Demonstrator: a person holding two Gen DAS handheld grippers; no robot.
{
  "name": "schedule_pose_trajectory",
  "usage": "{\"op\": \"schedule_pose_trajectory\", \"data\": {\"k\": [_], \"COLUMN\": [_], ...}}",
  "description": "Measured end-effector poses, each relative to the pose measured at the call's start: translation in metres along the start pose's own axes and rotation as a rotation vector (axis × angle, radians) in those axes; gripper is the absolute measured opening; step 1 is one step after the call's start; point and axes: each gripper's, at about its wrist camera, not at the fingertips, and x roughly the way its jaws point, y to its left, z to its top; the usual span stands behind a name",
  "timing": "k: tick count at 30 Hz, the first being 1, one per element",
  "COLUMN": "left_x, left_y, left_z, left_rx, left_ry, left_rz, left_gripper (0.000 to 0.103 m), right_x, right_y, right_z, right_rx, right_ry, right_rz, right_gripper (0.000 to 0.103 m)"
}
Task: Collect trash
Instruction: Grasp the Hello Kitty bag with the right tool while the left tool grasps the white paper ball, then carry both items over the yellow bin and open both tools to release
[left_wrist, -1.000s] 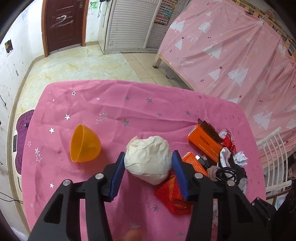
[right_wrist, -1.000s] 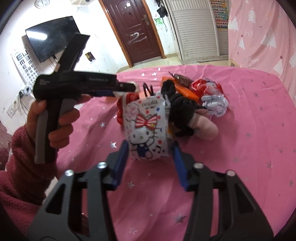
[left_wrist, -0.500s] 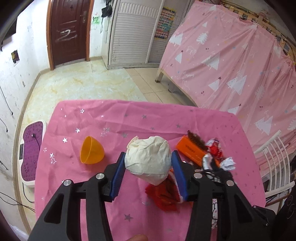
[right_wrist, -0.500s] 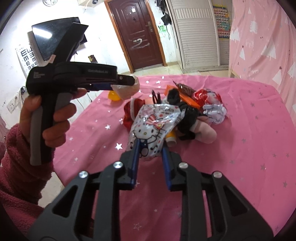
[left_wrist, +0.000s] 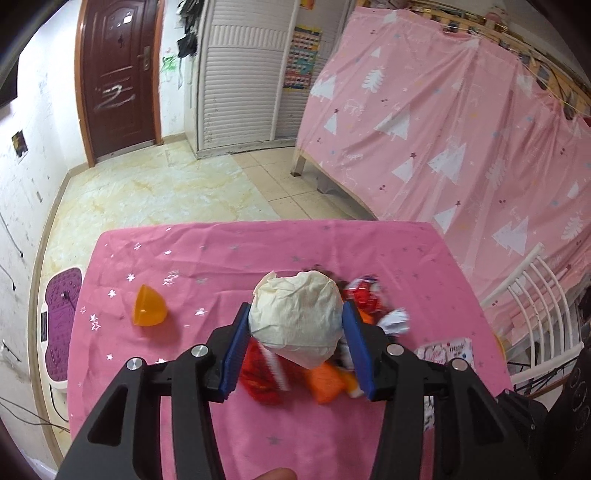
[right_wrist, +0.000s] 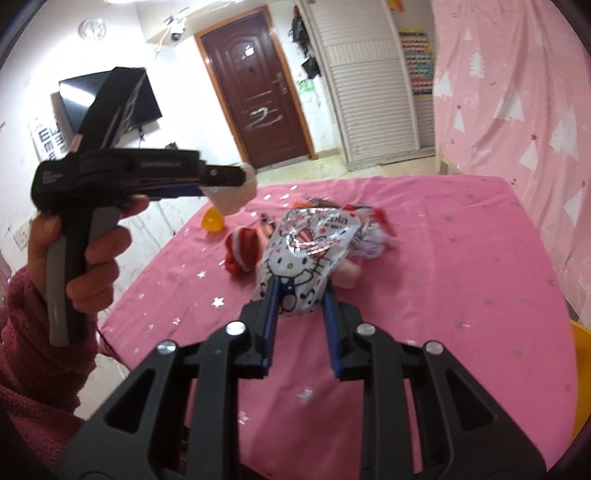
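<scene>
My left gripper (left_wrist: 295, 314) is shut on a crumpled cream paper ball (left_wrist: 297, 314) and holds it well above the pink table (left_wrist: 221, 258). In the right wrist view the left gripper (right_wrist: 236, 184) shows at upper left with the paper ball (right_wrist: 236, 194) at its tip. My right gripper (right_wrist: 300, 291) is shut on a Hello Kitty wrapper (right_wrist: 306, 251), lifted above the table; the wrapper also shows in the left wrist view (left_wrist: 447, 350). A trash pile (left_wrist: 369, 306) of red, orange and white wrappers lies below, partly hidden by the ball.
An orange bowl (left_wrist: 148, 307) lies on its side on the table's left part, seen also in the right wrist view (right_wrist: 212, 220). A red cloth item (right_wrist: 242, 245) lies beside the pile. A white chair (left_wrist: 532, 295) stands at the right, a pink curtain (left_wrist: 461, 129) beyond.
Both grippers have risen away from the table. The right gripper closed on the Hello Kitty wrapper and lifted it. The left gripper kept hold of the paper ball.
</scene>
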Motion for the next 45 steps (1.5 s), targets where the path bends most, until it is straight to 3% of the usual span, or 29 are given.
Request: {"op": "schedule_pose_trajectory", "data": {"k": [19, 27, 34, 41, 45], "left_x": [-0.002, 0.019, 0.039, 0.056, 0.066], "left_y": [-0.154, -0.22, -0.275, -0.334, -0.356], "left_z": [-0.008, -0.016, -0.029, -0.047, -0.054], "left_rx": [0.179, 0.23, 0.255, 0.31, 0.336], "left_ry": [0.01, 0.064, 0.122, 0.177, 0.19], "left_rz": [-0.147, -0.209, -0.29, -0.358, -0.357], "left_gripper": [0.044, 0.044, 0.044, 0.044, 0.044], "right_x": [-0.085, -0.115, -0.122, -0.121, -0.116], "right_y": [-0.112, -0.167, -0.204, -0.236, -0.257], "right_z": [-0.022, -0.038, -0.05, -0.063, -0.074], "right_rx": [0.195, 0.3, 0.337, 0.385, 0.433], "right_ry": [-0.158, -0.202, -0.179, -0.134, -0.092], "right_rz": [-0.183, -0.332, -0.469, -0.523, -0.545], "right_gripper": [0.022, 0.022, 0.022, 0.022, 0.025]}}
